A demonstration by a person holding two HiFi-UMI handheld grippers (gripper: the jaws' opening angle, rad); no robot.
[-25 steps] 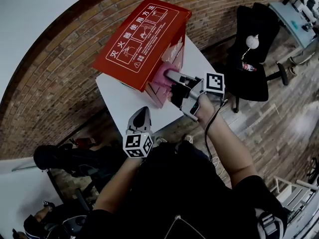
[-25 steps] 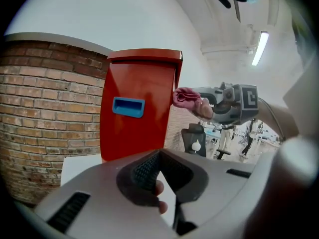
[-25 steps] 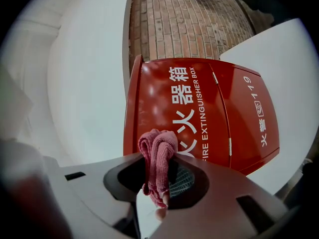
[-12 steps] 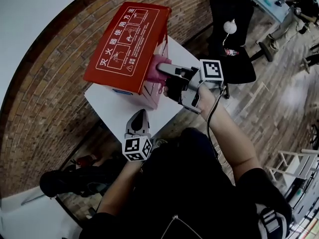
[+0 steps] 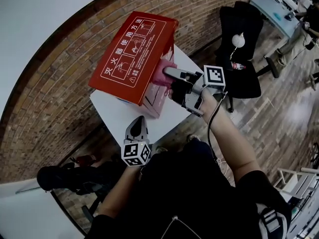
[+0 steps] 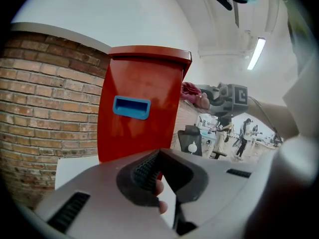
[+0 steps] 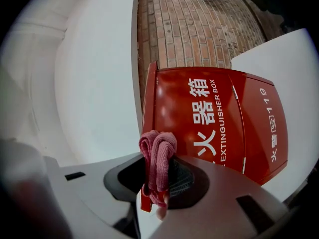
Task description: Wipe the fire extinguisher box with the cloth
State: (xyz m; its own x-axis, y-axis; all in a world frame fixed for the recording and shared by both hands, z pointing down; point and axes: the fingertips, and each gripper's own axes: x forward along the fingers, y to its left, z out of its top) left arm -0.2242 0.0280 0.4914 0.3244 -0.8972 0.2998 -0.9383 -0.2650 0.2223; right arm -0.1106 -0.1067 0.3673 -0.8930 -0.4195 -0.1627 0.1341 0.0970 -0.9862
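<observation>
- Brick wall (image 5: pixel 55 103) is running behind a white bench (image 5: pixel 117 111), with a black office chair (image 5: pixel 244 49) standing at two o'clock on the wood floor (image 5: pixel 279 108).
- I am seeing the red fire extinguisher box (image 5: pixel 130 51) sitting on the bench at twelve o'clock, close to the wall.
- My right claw (image 5: pixel 167 73) is clamping a folded pink cloth (image 7: pixel 157 156) and holding it against the box's three-o'clock side.
- My left claw (image 5: pixel 139 121) is hovering at the box's six o'clock, jaws together, gripping nothing.

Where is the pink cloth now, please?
In the head view, the cloth is clamped in the right gripper, at the side of the red box.
</observation>
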